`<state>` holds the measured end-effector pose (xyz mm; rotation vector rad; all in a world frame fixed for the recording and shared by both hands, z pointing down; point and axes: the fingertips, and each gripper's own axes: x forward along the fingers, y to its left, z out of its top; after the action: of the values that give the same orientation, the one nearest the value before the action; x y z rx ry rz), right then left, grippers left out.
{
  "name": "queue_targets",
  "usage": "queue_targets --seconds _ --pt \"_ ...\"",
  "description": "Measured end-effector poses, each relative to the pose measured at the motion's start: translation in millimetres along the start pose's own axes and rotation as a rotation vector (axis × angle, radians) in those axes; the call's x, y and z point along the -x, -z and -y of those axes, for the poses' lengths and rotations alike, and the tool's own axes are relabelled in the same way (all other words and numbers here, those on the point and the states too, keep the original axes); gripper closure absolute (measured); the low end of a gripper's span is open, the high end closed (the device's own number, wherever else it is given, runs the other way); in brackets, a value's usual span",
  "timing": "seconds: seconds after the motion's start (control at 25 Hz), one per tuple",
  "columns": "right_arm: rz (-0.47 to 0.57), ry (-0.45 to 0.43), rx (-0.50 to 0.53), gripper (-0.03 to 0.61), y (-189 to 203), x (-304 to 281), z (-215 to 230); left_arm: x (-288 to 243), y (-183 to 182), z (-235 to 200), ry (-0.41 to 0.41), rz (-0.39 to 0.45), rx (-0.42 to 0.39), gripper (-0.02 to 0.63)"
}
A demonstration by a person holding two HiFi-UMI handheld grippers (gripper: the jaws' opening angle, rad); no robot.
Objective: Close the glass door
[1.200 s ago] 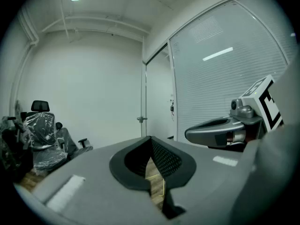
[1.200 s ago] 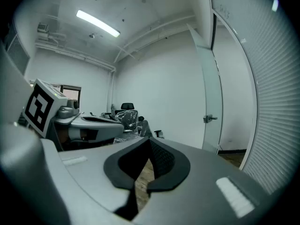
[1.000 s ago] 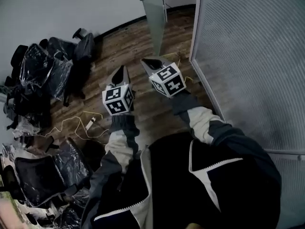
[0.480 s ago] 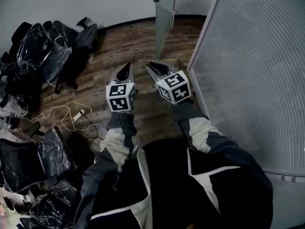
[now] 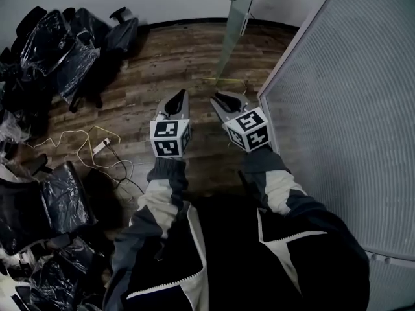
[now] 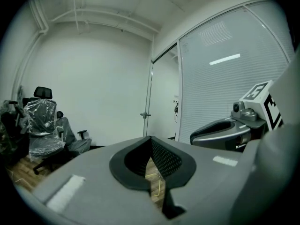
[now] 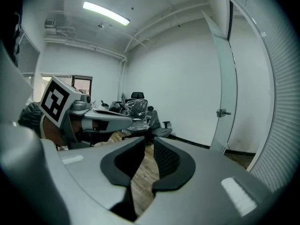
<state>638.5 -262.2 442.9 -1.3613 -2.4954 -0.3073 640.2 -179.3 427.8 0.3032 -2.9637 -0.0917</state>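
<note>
Wrapped chairs [image 5: 52,50] beside open glass door [image 5: 233,37] (cable [image 5: 97,144] on floor [image 5: 175,63])

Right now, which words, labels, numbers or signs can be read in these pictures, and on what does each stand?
No text can be read.
Left marker cube and right marker cube: black-and-white square patterns only, no words.
Frosted partition: faint printed patch, too blurred to read.
</note>
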Motion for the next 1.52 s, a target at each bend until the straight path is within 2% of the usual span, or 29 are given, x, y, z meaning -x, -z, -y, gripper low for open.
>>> queue_targets --seconds 0.28,0.6,0.88,1.2,1.36,1.52 --pt "-0.025 0.007 0.006 0.517 -17.2 -74.8 -5.8 -30.4 1.9 -70.8 0.039 0.008 0.032 0.615" --pt "-0.022 0.087 -0.007 0.517 -74.6 -172.3 1.8 -69.9 -23.3 -173.1 0.114 0.015 0.037 0.615" --pt "-0.022 0.113 -0.029 0.520 -91.7 -234.1 18.6 -107.1 -26.7 -231.2 0.139 0.004 0.037 0.615" --pt "0.015 0.104 -0.042 0.526 -107.0 -303.6 86.9 -187.1 -33.9 -270.4 0.120 -0.002 0.041 0.615" --pt "0.031 0.082 -0.037 0.541 -115.8 -339.2 145.7 -249.5 -41.5 -278.6 0.093 -0.025 0.040 0.615" --pt "0.055 0.100 -0.062 0.574 -125.7 -361.4 214.0 -314.8 -58.8 -283.5 0.076 -0.029 0.016 0.615"
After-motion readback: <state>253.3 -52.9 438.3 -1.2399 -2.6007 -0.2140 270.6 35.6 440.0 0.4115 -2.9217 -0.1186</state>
